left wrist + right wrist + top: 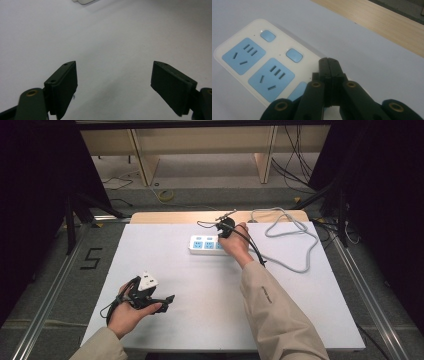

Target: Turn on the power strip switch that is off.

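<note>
A white power strip (204, 245) with blue sockets and blue buttons lies at the back middle of the white table. My right gripper (226, 234) is over its right end, held by a hand in a beige sleeve. In the right gripper view the jaws are shut together with nothing between them, and the right gripper's (329, 62) tips sit just above the power strip (257, 65), beside the second button (294, 55). I cannot tell whether they touch it. My left gripper (162, 294) rests at the front left, and this left gripper (113, 72) is open over bare table.
A grey cable (295, 237) loops across the back right of the table (210, 320) and runs to the strip. A strip of bare wood (170, 217) shows along the far edge. Cables lie on the floor behind, and dark curtains flank both sides.
</note>
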A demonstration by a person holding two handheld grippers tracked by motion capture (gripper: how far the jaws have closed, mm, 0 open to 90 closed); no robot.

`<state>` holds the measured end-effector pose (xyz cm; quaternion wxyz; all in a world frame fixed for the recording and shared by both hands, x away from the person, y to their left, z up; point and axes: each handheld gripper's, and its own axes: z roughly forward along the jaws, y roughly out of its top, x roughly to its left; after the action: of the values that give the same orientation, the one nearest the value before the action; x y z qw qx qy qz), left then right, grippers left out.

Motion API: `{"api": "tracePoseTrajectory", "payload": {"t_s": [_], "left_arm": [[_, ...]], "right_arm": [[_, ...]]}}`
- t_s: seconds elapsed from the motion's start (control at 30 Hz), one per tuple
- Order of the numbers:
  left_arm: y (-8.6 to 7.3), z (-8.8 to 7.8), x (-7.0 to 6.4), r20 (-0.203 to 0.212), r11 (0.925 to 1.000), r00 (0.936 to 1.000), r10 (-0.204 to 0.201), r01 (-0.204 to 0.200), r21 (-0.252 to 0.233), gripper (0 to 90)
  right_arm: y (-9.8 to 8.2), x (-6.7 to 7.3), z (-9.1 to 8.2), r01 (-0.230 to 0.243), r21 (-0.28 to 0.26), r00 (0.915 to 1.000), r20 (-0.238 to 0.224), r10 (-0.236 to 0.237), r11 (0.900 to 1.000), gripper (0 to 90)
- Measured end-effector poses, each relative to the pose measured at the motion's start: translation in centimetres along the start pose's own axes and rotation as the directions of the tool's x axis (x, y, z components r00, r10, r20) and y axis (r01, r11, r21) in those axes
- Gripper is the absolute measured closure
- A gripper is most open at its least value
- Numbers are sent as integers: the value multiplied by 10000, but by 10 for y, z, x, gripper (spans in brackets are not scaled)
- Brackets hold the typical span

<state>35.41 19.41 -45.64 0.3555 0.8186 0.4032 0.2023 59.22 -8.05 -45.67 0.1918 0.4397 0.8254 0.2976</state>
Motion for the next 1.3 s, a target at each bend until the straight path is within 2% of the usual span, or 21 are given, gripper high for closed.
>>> {"api": "tracePoseTrajectory", "payload": {"t_s": [0.93,1.07,1.3], "left_arm": [[0,0,0,12,10000,10000,15,-15,-24,212],[0,0,0,5,10000,10000,21,-21,-1,212],[0,-1,0,11,10000,10000,3,-3,-1,213]], "right_arm": [[-1,3,0,265,-141,9995,199,-262,9995,900],[-1,5,1,117,-269,9999,49,-115,9996,900],[0,8,2,240,-299,9997,13,-240,9993,900]]}}
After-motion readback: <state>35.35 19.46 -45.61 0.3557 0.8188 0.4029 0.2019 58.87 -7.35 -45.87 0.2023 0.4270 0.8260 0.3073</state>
